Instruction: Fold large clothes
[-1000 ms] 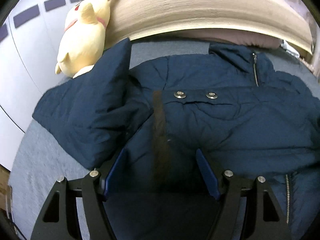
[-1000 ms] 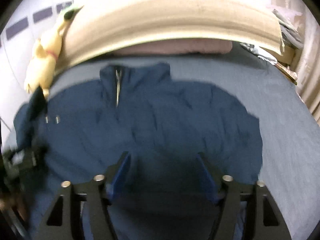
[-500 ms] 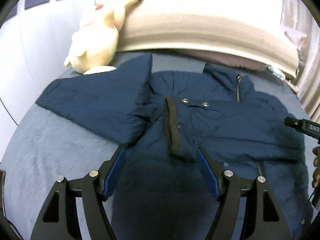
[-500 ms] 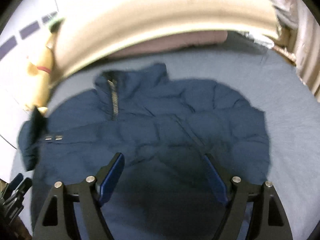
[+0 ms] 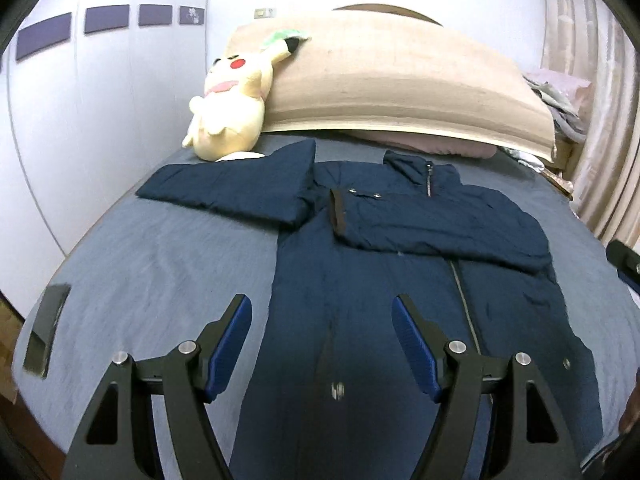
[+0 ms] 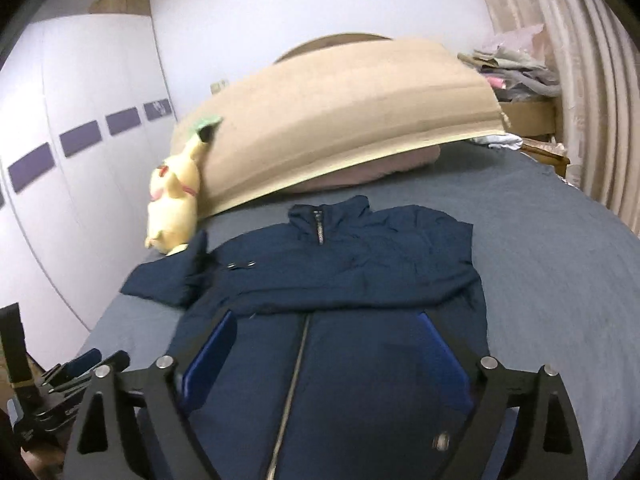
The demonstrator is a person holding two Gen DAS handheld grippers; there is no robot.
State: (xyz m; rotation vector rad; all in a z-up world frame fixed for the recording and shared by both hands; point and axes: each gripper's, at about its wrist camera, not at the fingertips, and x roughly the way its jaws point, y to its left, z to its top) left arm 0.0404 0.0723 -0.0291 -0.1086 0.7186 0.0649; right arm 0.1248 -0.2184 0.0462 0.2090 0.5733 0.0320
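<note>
A navy padded jacket [image 5: 360,280] lies zipped and face up on the grey-blue bed [image 5: 160,264]. One sleeve [image 5: 440,228] is folded across the chest, its brown-lined cuff [image 5: 338,216] near the two snaps. The other sleeve [image 5: 232,192] stretches out to the left. My left gripper [image 5: 322,304] hovers open over the jacket's lower left part with nothing between its blue pads. My right gripper [image 6: 327,318] hangs over the lower front near the zip. Its jaws are opening wide and are empty. The left gripper [image 6: 80,364] also shows at the lower left of the right wrist view.
A yellow plush toy [image 5: 232,120] leans on a large cardboard sheet [image 5: 400,92] at the head of the bed, over a pinkish pillow [image 5: 432,146]. White wardrobe doors stand on the left, a beige curtain [image 5: 600,120] on the right. A dark strap [image 5: 44,332] lies at the bed's left edge.
Both grippers have pulled back and up from the jacket, so the whole garment now shows. The cuff that lay between the left jaws stays on the chest. The right jaws have spread wider.
</note>
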